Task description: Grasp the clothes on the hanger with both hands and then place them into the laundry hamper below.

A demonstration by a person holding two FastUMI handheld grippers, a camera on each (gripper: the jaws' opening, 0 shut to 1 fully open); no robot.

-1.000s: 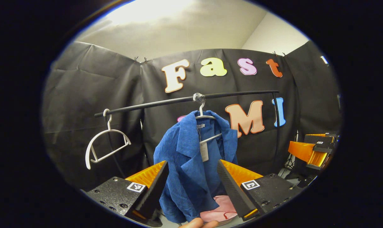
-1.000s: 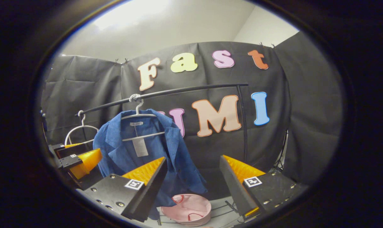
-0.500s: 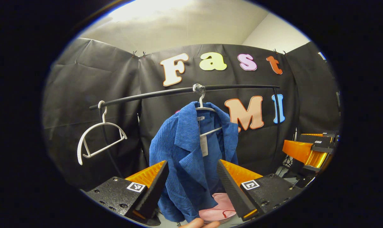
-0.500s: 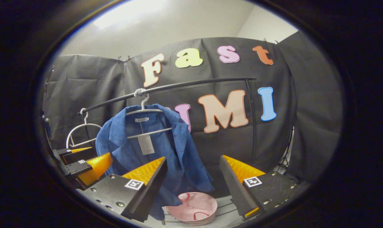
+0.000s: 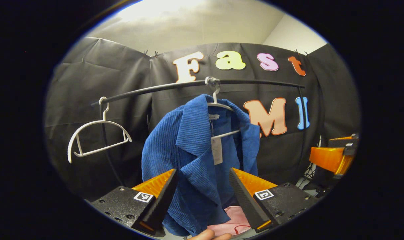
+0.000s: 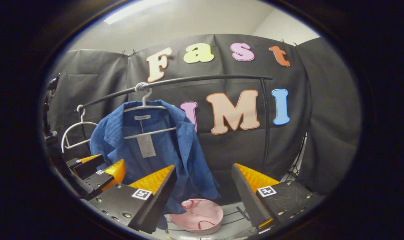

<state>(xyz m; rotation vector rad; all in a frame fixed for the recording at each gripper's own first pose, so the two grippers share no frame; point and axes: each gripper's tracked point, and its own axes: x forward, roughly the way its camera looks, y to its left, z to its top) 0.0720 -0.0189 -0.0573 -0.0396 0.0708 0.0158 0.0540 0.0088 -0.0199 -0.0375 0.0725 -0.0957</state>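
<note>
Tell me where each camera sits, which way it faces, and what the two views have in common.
Left gripper view: rides on the left gripper, open, facing the blue corduroy jacket close ahead; a fingertip shows at the bottom edge, the right gripper off to the right.
Right gripper view: rides on the right gripper, open, facing the rail's right part from farther back; the left gripper shows at lower left.
Shared: jacket on its white hanger, empty white hanger, rail, pink hamper below.
</note>
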